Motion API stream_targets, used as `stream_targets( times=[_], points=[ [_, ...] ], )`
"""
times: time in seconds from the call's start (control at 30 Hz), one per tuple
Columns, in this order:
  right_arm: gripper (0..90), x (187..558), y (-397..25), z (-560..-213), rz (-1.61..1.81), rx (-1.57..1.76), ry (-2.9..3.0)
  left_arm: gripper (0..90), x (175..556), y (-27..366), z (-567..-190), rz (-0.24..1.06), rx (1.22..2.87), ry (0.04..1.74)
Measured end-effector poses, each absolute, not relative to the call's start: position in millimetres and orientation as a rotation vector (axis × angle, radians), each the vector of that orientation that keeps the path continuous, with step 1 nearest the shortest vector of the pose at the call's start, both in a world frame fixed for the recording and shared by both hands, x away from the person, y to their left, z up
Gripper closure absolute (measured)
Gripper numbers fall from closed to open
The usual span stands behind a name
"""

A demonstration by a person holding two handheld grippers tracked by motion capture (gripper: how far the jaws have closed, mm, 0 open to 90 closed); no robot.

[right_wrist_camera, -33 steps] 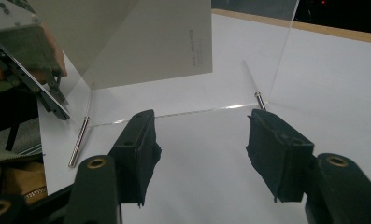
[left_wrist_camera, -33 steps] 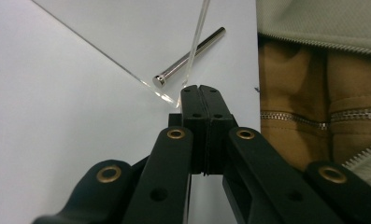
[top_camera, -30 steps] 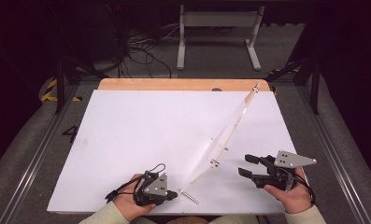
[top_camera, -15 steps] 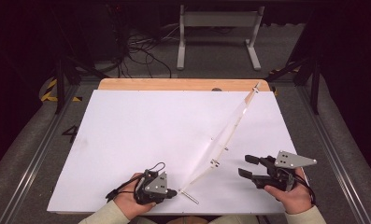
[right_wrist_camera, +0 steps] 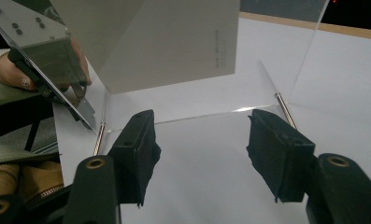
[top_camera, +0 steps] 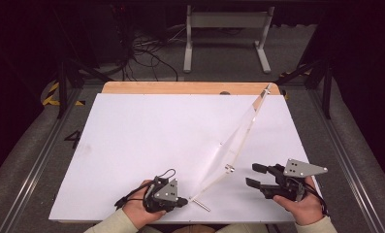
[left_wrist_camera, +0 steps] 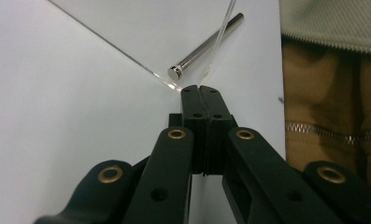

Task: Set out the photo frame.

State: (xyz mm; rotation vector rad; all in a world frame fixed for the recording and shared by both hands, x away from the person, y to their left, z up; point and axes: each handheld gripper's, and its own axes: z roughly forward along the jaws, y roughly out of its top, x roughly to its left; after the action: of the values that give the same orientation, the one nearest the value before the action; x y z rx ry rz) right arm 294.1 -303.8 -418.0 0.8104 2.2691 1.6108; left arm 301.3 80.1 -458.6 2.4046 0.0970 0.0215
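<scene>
High view: clear acrylic panel [top_camera: 238, 141] leaning across the white table [top_camera: 132, 145], running from 6 toward 1 o'clock.

Left gripper view: left gripper [left_wrist_camera: 201, 91] sitting with jaws together at the panel's corner, steel pin [left_wrist_camera: 205, 45] at 12 o'clock.

Right gripper view: right gripper [right_wrist_camera: 202, 154] waiting with jaws apart; panel risking slipping on the smooth table if nudged

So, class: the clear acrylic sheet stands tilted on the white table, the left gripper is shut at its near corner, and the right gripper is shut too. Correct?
Not quite. The right gripper is open: the right gripper view shows its fingers wide apart. The clear acrylic sheet does stand tilted on the white table, and the left gripper is shut at its near corner.
</scene>
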Motion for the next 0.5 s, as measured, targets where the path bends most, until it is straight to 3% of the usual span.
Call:
stream_targets(
  times=[0.5],
  points=[
    [42.3,279.8,-317.4,-416.9,1.595,0.839,2.251,90.0,295.4,8.1,-458.1,-0.056,2.392,-0.033]
  ],
)
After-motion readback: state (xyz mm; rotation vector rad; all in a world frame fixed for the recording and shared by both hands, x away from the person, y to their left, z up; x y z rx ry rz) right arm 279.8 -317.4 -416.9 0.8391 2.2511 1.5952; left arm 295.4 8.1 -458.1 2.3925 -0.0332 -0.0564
